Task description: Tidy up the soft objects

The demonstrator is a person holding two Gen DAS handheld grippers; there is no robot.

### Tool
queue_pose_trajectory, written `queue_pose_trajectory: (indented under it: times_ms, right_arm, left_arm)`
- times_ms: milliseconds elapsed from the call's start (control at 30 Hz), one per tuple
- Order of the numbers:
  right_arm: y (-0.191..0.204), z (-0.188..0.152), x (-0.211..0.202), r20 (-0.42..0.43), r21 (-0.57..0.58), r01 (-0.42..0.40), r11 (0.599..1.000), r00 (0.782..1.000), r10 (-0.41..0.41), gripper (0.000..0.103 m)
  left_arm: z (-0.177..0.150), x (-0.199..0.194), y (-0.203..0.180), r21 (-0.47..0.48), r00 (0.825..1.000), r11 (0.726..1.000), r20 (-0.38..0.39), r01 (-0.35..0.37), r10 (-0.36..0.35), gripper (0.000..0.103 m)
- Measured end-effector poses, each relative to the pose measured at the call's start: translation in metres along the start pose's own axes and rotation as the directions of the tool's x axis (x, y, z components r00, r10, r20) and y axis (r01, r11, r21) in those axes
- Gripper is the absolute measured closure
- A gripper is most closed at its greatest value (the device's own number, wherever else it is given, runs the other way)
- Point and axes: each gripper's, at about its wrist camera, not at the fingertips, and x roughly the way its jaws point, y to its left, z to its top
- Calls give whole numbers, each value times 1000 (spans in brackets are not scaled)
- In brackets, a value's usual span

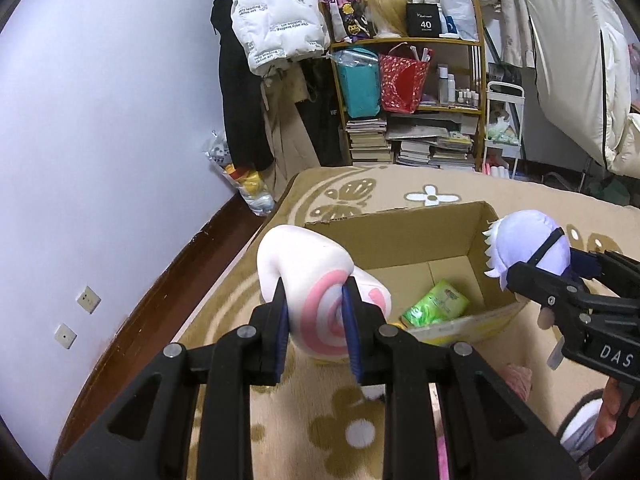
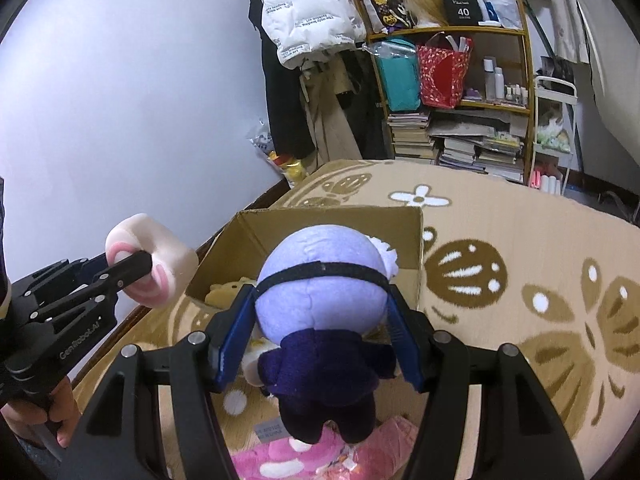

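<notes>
Item: pink-swirl plush (image 1: 320,312), pinched in my left tool (image 1: 314,320). Item: lavender-headed doll (image 2: 320,280), clamped in my right tool (image 2: 322,332). Cardboard box (image 1: 400,240) at twelve o'clock. Step: carrying. Next, I judge: lower, release inside.

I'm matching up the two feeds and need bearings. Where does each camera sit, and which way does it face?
Left wrist: on the left gripper, looking down along its fingers at the pink-swirl plush it grips; right gripper shows.
Right wrist: on the right gripper, looking at the purple-haired doll it grips; left gripper and a hand show.
Shared: cardboard box, shelf, floral rug.
</notes>
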Motion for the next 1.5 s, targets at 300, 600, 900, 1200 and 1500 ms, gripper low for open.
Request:
queue_pose_trajectory:
  times_ms: [300,600,900,1200,1500]
  right_arm:
    - [-3,12,21,12,-27,14,1000,1000,-14,36]
    - [-16,13,40,-6,-6,13,1000,1000,-13,36]
    - [-24,7,53,-13,14,4,1000,1000,-4,36]
    - [-20,3,57,-20,-2,6,1000,1000,-6,36]
    - [-23,0,64,-36,19,10,1000,999,-10,35]
  left_arm:
    - [11,31,4,-23,1000,1000,14,7,-7,80]
    - [13,56,-4,3,1000,1000,8,5,-5,79]
    - [9,69,-8,9,1000,1000,-1,28,-28,78]
    - [2,83,-14,24,998,999,-32,48,-47,76]
    - [-5,92,-20,51,997,998,-70,38,-34,74]
